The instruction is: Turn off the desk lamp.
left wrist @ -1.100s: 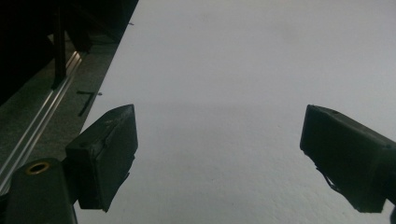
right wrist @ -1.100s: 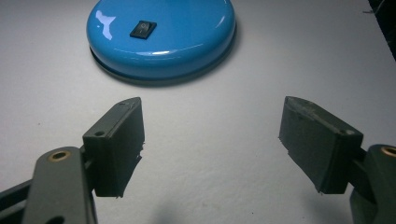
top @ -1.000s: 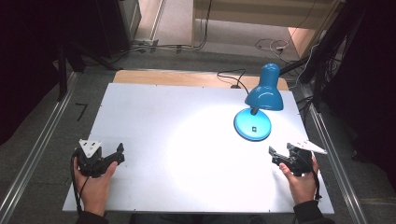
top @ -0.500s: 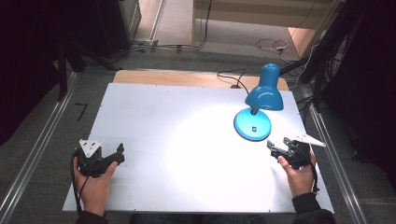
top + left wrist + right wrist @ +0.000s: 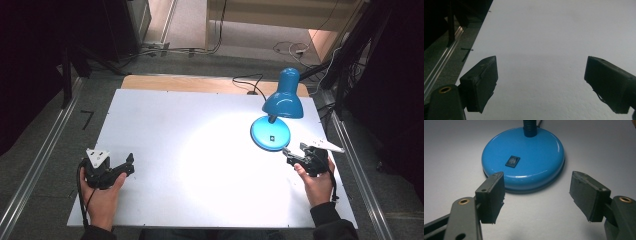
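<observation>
The blue desk lamp point(image 5: 276, 117) stands at the far right of the white table point(image 5: 165, 135), switched on, its shade point(image 5: 283, 104) tipped down and throwing a bright pool of light across the middle of the top. Its round base point(image 5: 524, 170) sits flat on the table, and in my right gripper view I see a small black rocker switch point(image 5: 512, 161) set into the top of it, with the ribbed neck point(image 5: 530, 127) rising behind.

I judge the base to be the heavy part: glossy, hard and domed, so likely slippery under flat pads, and too wide for me to span. If the lamp is to be moved, the neck looks the better place to grip; if it is only to be switched, a jaw tip pressed on the rocker should do. The neck probably bends, so the shade may swing.

My right gripper point(image 5: 295, 154) lies just beside the base, on its near side, jaws spread wide and holding nothing. My left gripper point(image 5: 122, 165) rests well apart at the near left edge, jaws also spread over bare table.
</observation>
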A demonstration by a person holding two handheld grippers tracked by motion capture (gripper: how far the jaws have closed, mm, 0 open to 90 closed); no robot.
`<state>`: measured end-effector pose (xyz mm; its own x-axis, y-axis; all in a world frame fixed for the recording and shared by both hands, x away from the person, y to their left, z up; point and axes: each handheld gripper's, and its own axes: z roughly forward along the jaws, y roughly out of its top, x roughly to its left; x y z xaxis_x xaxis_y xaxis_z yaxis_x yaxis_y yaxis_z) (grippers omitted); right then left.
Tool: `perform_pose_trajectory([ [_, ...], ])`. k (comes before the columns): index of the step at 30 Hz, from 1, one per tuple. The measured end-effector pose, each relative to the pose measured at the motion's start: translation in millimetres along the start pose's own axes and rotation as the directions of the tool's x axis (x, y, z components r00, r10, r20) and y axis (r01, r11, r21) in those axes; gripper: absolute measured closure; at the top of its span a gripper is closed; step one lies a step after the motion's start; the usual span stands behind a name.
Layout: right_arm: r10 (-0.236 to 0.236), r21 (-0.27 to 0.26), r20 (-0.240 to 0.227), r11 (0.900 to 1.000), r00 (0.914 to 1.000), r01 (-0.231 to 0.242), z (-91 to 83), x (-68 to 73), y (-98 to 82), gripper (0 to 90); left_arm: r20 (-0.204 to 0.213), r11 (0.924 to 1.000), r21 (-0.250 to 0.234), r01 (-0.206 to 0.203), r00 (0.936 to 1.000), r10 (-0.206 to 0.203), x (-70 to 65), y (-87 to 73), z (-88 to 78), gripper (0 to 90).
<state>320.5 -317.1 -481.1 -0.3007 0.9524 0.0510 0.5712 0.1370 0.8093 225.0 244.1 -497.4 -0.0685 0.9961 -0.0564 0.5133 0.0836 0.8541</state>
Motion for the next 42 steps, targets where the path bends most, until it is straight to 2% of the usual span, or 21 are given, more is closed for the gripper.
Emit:
perform_pose_trajectory([
  [13, -0.002, -0.031, -0.018, 1.0, 0.9998, 0.001, 1.8, 2.8, 9.3, 30.3, 0.0, 0.9999, -0.004, 0.01, 1.0, -0.01, 0.8, 0.0, 0.1, 12.7],
  [29, -0.021, -0.026, -0.025, 0.999, 0.9995, 0.02, 15.0, 9.9, 14.2, 39.4, -0.001, 0.9999, -0.004, 0.009, 1.0, -0.009, 1.2, -0.3, -0.3, 12.8],
  [36, -0.033, -0.033, -0.032, 0.999, 0.9989, 0.032, 21.0, 12.1, 15.0, 53.8, 0.001, 1.0, 0.001, 0.007, 1.0, -0.007, 1.4, -0.6, -0.4, 13.1],
  [42, -0.027, -0.021, -0.058, 0.999, 0.9979, 0.026, 26.5, 12.9, 16.1, 71.0, 0.006, 1.0, 0.005, 0.003, 1.0, -0.003, 1.0, -0.6, -0.2, 13.5],
])
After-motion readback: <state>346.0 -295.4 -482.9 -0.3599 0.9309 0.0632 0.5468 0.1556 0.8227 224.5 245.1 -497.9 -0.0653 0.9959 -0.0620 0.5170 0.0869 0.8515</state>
